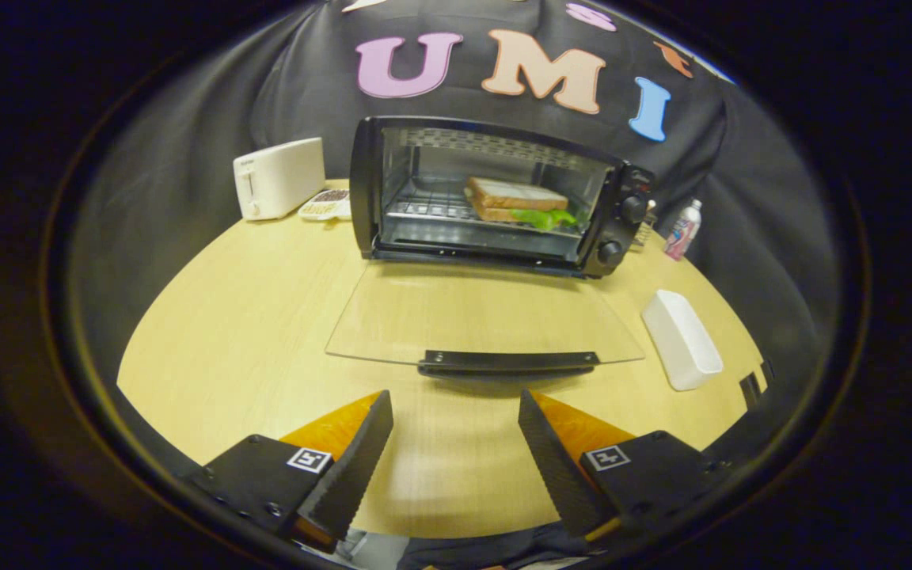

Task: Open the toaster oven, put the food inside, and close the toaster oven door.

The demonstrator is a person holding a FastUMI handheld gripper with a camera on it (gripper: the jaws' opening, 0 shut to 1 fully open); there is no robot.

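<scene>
On the table (266, 317), the oven (495, 194) stands with its glass door (484, 317) folded flat down toward the gripper (456, 412). The door's dark handle (507, 362) lies just ahead of the fingers, which stand wide apart over bare tabletop, holding nothing. Inside the oven, the sandwich (515, 202) with a green leaf sticking out sits on the wire rack (424, 210), toward the side with the two knobs (622, 229). Left of the oven stands a white toaster (278, 178), with a small plate (328, 204) between the two. Right of the door lies a white tray (682, 339), and a bottle (683, 229) stands beyond it, near the oven's knob side.
</scene>
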